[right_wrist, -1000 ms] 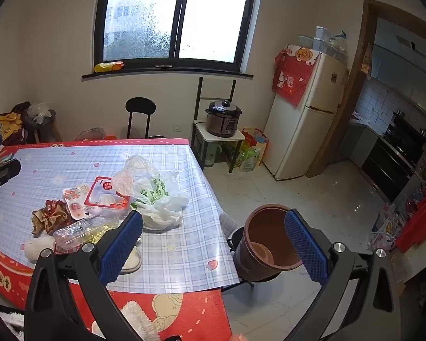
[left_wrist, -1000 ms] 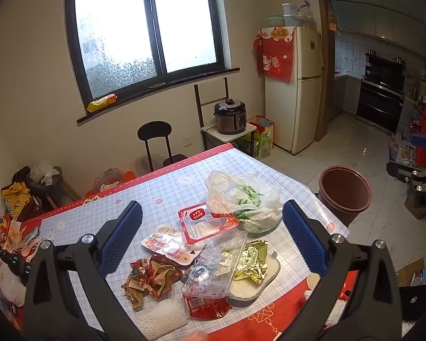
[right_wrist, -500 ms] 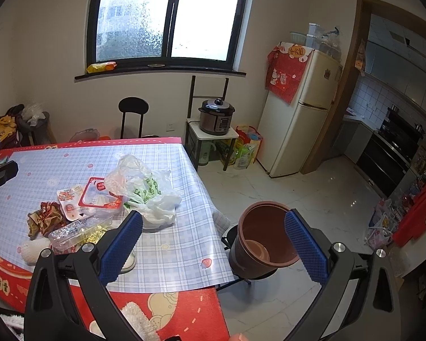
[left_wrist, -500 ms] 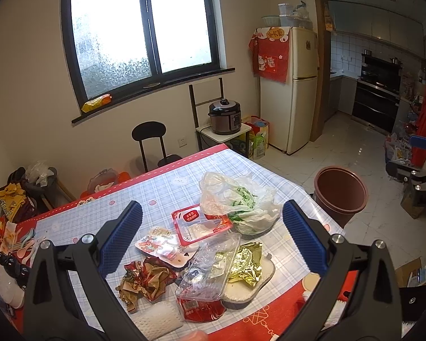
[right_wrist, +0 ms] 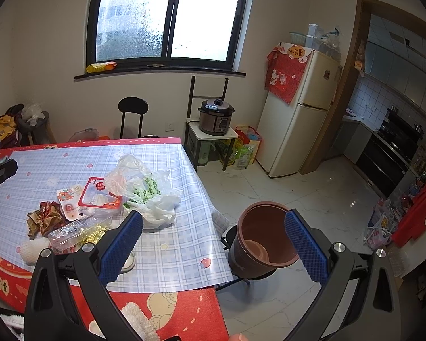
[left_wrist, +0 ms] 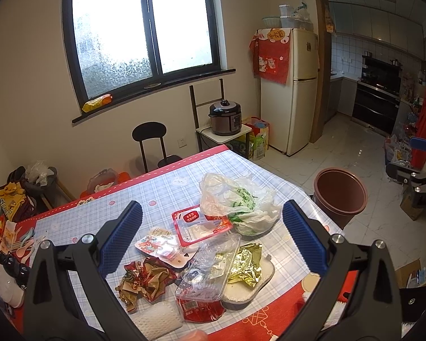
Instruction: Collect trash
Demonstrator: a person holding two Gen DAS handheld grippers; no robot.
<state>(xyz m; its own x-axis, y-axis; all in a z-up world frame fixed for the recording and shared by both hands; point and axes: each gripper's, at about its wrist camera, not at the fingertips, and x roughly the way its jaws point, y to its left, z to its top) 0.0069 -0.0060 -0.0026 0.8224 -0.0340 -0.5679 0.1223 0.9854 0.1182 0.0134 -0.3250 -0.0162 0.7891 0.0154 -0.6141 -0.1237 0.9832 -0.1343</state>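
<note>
Blue-padded, your left gripper [left_wrist: 211, 234] hangs spread wide and empty above the trash pile: clear clamshell [left_wrist: 208, 267], gold wrapper [left_wrist: 245, 264], white bag [left_wrist: 237, 201] on the checked table [left_wrist: 167, 190]; your right gripper [right_wrist: 213, 244], also spread and empty, frames the brown bin [right_wrist: 262, 237] beside the table

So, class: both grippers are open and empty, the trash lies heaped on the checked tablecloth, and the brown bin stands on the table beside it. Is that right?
Not quite. The brown bin stands on the floor, off the table's edge, as the right wrist view shows. The rest holds: the left gripper and right gripper are open and empty, and the trash lies heaped on the checked tablecloth.
</note>
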